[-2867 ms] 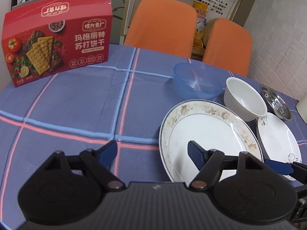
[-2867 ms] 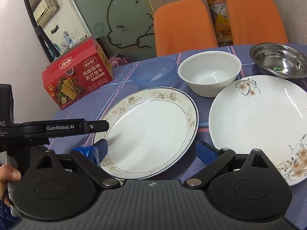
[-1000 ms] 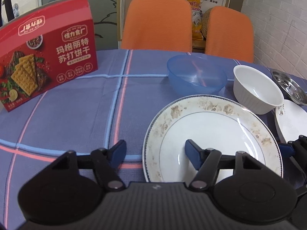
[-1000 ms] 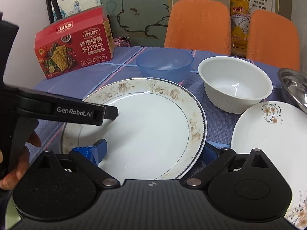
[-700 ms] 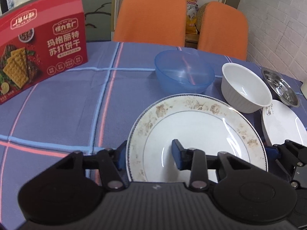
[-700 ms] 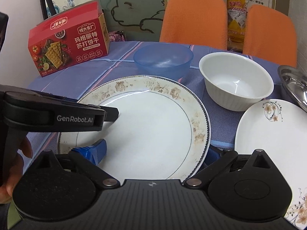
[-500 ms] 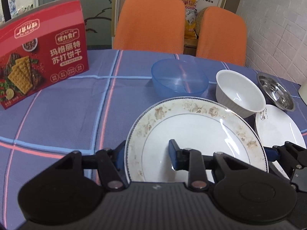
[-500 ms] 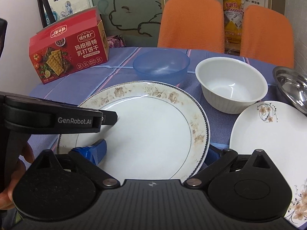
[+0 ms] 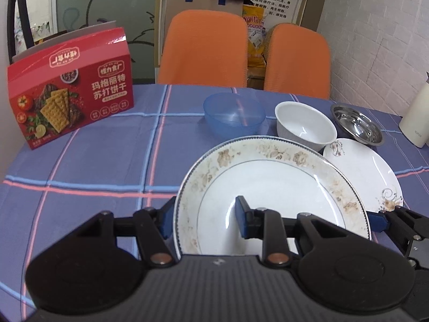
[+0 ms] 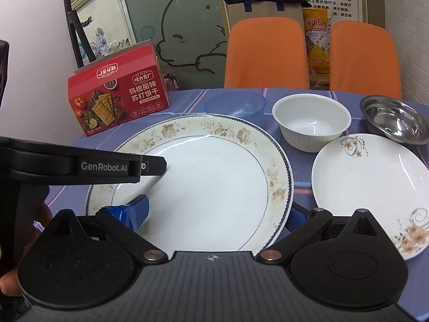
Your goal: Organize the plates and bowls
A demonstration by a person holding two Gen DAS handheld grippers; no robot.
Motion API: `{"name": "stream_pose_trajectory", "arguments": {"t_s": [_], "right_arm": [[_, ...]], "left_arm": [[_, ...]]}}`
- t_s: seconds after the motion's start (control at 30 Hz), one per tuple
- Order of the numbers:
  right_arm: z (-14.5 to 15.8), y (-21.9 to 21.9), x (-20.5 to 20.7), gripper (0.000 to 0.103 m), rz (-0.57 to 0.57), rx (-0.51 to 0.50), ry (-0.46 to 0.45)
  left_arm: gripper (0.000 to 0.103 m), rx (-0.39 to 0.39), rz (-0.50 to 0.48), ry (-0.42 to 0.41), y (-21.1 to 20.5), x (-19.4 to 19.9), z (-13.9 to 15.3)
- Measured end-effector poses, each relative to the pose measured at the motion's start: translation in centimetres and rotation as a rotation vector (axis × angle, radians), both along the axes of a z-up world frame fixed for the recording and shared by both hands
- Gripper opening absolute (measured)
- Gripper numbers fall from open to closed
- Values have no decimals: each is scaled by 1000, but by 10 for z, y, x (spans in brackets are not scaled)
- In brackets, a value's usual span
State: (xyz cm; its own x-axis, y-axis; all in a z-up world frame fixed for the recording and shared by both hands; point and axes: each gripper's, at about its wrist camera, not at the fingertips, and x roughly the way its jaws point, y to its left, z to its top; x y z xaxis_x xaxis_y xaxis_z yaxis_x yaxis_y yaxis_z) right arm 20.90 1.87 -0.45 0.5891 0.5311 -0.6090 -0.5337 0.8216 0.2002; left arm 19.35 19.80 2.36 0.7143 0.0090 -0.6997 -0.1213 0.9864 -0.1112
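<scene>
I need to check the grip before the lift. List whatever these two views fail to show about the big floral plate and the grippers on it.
- Large floral plate: near rim hidden by the gripper body in both views.
- Its underside and any gap above the tablecloth: not visible.
- Left gripper: left finger behind the rim, contact unclear.
- Right gripper: right finger under the plate edge, contact hidden.

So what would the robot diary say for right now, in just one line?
left tool: shut on big floral plate rim | right tool: open, straddling same plate | small plate: on table | next, likely: stack plates
</scene>
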Motion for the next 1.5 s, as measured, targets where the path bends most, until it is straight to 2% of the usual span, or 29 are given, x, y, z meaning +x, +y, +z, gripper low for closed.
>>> {"name": "stream_pose_trajectory", "arguments": {"t_s": [0.33,0.57,0.73,0.97,1.03,1.3,1.47,1.5], "right_arm": [[-5,-13,-68,90,5,14,18],[-20,-15,-93,90,7,-2,36],[-24,-14,-99,90,17,-16,-2],[-26,-15,-99,89,27,-43,-29],[-28,-20,-95,89,4,-22,-8],[-16,-36,-93,88,-33,40,-53],[-14,-58,-85,88,-65,82,-25],[-14,-63,-83,88,-81,81,-24]], "left_arm": [[29,3,16,18,-14,-79,-12],[29,-22,30,46,-15,-103,-31],[30,-64,37,53,-9,-103,-39],[44,-33,18,0,-12,-106,-31],[46,-26,30,-18,-10,-106,-26],[50,-26,33,-38,-12,-97,-12],[63,-3,4,-46,-34,-81,-6],[68,1,-6,-46,-39,-77,-5]]}}
